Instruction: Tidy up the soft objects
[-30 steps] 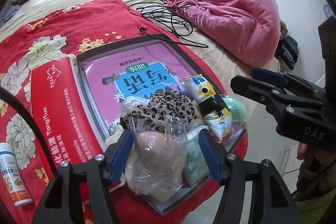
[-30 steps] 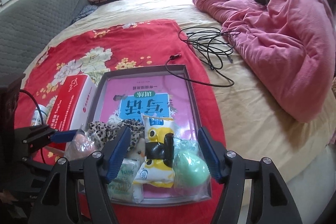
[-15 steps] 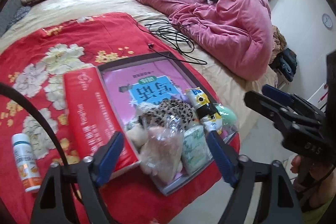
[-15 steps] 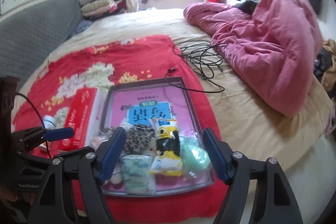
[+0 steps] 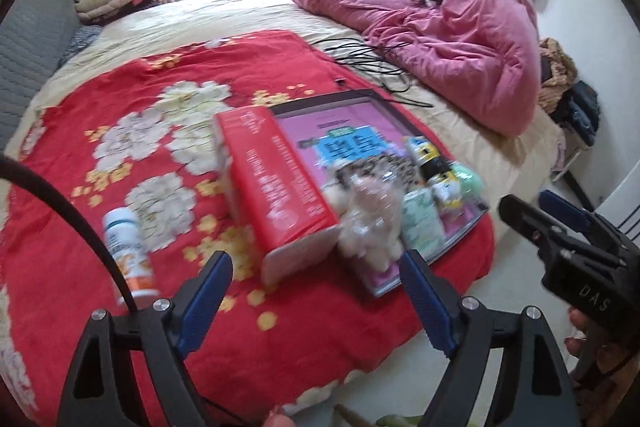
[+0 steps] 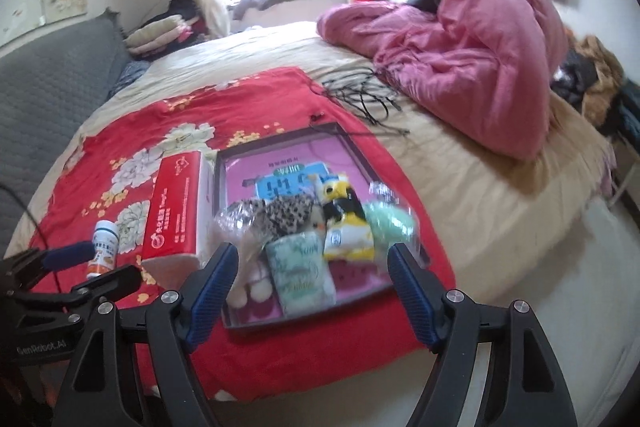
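A dark tray (image 6: 360, 155) lined with a pink book lies on the red floral blanket. At its near end lie a leopard scrunchie (image 6: 288, 211), a yellow snack packet (image 6: 344, 215), a green ball in a bag (image 6: 390, 221), a tissue pack (image 6: 298, 267) and a clear bag (image 5: 372, 223) of pale stuff. My left gripper (image 5: 314, 261) hangs open over the near blanket, short of the tray, with nothing held. My right gripper (image 6: 312, 251) is open too, back from the tray's near edge and empty.
A red tissue box (image 6: 176, 203) lies against the tray's left side, with a small white bottle (image 6: 105, 247) further left. Black cables (image 6: 360, 95) and a heaped pink quilt (image 6: 472, 67) lie beyond. The bed edge and pale floor are at the right.
Both grippers have drawn back and risen from the tray, so the objects look smaller. Their jaws stand wider. The left fingers no longer flank the clear bag.
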Tool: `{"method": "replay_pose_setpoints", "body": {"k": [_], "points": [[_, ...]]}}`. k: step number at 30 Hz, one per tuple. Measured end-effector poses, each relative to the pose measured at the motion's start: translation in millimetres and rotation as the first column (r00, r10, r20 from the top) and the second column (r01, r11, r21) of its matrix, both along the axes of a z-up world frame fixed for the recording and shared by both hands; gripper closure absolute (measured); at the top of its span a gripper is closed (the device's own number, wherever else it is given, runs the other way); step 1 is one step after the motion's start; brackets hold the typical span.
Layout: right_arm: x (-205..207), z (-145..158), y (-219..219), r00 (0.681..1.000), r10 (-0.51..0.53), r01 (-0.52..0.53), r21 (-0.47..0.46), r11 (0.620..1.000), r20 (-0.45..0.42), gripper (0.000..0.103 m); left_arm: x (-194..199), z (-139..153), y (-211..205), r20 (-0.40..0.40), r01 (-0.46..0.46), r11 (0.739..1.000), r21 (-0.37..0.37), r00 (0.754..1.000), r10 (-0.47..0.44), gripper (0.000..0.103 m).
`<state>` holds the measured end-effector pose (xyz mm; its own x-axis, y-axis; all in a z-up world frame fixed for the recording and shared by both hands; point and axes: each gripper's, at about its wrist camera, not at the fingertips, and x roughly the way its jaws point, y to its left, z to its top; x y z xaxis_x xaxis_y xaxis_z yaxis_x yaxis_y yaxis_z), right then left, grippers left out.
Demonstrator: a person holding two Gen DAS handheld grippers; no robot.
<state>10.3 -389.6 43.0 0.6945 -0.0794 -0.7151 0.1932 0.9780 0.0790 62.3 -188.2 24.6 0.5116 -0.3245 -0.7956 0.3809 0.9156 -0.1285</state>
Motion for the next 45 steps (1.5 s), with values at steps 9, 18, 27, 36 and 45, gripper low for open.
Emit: {"method": "replay_pose_setpoints", "body": {"k": [9,18,27,36,45], "points": [[-26,-6,21,0.998,-0.067,0.067,-0.037,0.997,0.01,0.025,-22,-8,24,-0.006,-0.052,0.999,0.002,0.999,0.052,0.018],[-52,-4,40,0.993,-0.106,0.111,-0.083,0.99,0.06,0.025,-41,-14,27,0.006,-0.049,0.999,0.019,0.999,0.049,0.018],[-63,-17,39,0.988,-0.152,0.152,-0.071,0.986,0.005,0.025,-50,-15,21,0.02,-0.032,0.999,0.04,0.999,0.031,0.018],[-74,-24,37,0.986,-0.162,0.159,-0.073,0.984,-0.027,0.025,-56,-15,15,0.032,-0.025,0.998,0.065,0.999,0.023,0.018],[-76,-27,37,0.985,-0.169,0.166,-0.067,0.984,-0.043,0.025,-57,-18,14,0.021,-0.023,0.997,0.074,1.0,0.022,0.018]]}}
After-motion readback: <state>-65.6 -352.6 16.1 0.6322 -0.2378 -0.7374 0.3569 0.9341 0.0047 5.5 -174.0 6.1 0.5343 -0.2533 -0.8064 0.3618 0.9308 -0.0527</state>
